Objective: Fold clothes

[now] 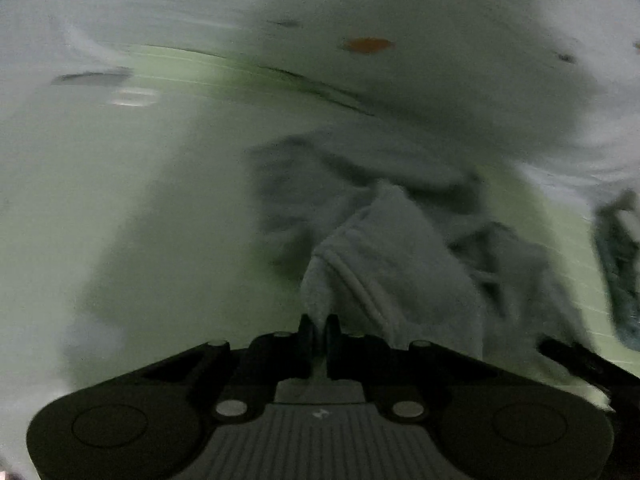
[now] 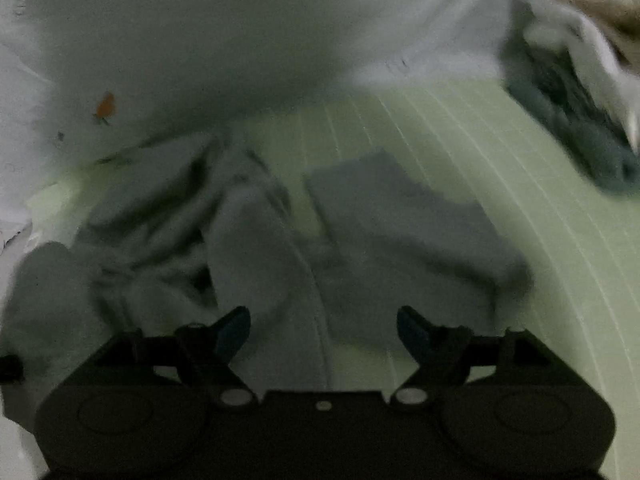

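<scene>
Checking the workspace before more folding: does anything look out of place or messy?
The grey garment lies crumpled on the green mat, one edge pinched in the left gripper. An orange spot marks the white cloth behind. The frames are blurred.

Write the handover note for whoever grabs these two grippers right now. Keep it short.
Left gripper: shut on a hem of the grey garment, which trails away crumpled.
Right gripper: open, holding nothing, above the same garment.
On the green mat: one folded grey piece beside the crumpled one; a pile of clothes at the far right corner.
Done: one piece looks folded.
Left: spread and fold the held garment, then probably the pile. Both views are blurred, so check the grip before pulling.
</scene>
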`<move>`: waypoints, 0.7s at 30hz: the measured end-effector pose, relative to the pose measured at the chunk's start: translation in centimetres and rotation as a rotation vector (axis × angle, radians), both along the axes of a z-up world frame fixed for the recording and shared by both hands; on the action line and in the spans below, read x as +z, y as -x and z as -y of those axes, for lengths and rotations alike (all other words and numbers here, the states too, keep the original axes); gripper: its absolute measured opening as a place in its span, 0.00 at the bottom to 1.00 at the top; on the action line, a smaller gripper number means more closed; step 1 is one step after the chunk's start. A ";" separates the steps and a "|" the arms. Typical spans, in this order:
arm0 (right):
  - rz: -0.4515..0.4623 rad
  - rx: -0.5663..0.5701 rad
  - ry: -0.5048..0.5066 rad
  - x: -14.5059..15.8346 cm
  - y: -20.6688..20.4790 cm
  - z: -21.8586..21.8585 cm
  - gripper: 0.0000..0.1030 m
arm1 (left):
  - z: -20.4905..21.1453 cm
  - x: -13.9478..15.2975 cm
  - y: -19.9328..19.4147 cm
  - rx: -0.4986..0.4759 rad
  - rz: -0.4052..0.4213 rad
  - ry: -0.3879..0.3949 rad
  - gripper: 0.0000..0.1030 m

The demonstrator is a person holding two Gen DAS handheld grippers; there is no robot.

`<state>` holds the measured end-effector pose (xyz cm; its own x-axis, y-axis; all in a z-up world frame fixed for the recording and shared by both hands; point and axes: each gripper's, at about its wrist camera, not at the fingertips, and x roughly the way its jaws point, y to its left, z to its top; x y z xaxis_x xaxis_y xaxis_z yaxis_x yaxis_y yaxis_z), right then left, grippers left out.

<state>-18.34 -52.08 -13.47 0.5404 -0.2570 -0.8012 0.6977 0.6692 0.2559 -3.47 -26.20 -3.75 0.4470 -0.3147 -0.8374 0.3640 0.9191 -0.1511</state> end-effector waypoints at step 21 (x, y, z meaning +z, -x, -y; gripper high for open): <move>-0.127 0.176 -0.003 -2.0 4.1 -8.7 0.10 | -16.6 -2.7 7.7 0.305 -0.268 0.107 0.06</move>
